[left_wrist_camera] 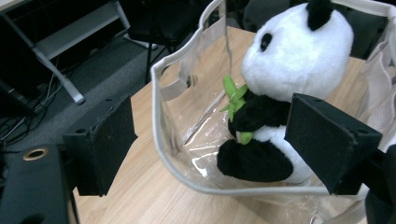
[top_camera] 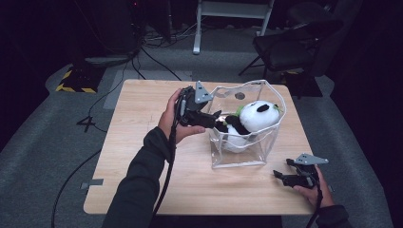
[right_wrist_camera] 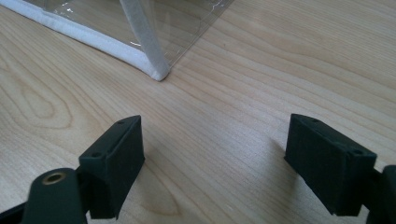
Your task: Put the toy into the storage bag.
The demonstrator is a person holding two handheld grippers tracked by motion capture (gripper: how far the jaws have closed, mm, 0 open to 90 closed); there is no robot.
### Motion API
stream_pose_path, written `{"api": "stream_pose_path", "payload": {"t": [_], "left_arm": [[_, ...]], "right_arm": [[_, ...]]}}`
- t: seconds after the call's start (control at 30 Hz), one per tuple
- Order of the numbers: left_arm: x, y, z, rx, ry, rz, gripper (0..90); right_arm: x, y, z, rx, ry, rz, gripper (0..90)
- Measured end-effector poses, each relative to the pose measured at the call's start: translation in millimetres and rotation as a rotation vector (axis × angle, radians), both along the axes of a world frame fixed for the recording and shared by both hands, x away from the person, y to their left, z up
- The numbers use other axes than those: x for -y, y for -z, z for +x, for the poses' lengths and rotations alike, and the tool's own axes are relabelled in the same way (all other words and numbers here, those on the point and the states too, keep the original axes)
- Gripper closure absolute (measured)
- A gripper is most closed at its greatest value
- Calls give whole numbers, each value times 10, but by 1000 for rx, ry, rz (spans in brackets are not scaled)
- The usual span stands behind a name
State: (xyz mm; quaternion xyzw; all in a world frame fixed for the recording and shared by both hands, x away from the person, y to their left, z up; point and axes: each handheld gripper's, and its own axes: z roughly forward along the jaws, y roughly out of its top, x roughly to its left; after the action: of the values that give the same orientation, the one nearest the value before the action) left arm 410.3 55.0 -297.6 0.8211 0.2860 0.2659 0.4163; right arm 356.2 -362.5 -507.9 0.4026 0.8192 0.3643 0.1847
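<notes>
A black and white panda plush (top_camera: pixel 252 118) (left_wrist_camera: pixel 285 88) holding a green sprig sits inside a clear plastic bag (top_camera: pixel 240 159) (left_wrist_camera: pixel 187 140) with white trim in the middle of the wooden table (top_camera: pixel 142 142). My left gripper (top_camera: pixel 216 115) (left_wrist_camera: pixel 219 140) is open at the bag's left rim, one jaw outside the wall and one inside near the panda. My right gripper (top_camera: pixel 281 168) (right_wrist_camera: pixel 215 163) rests open on the table, just off the bag's near right corner (right_wrist_camera: pixel 159 72), with nothing between its jaws.
The table's near half and left side show bare wood. Beyond the far edge stand a dark chair (top_camera: pixel 290 45), a white frame (top_camera: pixel 233 14) and cables on grey floor.
</notes>
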Motion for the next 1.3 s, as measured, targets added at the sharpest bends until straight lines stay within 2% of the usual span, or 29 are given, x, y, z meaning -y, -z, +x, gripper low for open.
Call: {"api": "stream_pose_path", "payload": {"t": [0.37, 0.73, 1.13, 1.3], "left_arm": [[-186, 12, -36, 16, -71, -4, 170], [-349, 66, -86, 34, -96, 11, 165], [-476, 180, -82, 13, -95, 10, 159], [-506, 232, -80, 7, -101, 38, 160]], "right_arm": [[1, -1, 0, -1, -1, 0, 195], [1, -1, 0, -1, -1, 0, 195], [0, 0, 0, 0, -1, 0, 195], [-1, 1, 0, 2, 1, 0, 195]]}}
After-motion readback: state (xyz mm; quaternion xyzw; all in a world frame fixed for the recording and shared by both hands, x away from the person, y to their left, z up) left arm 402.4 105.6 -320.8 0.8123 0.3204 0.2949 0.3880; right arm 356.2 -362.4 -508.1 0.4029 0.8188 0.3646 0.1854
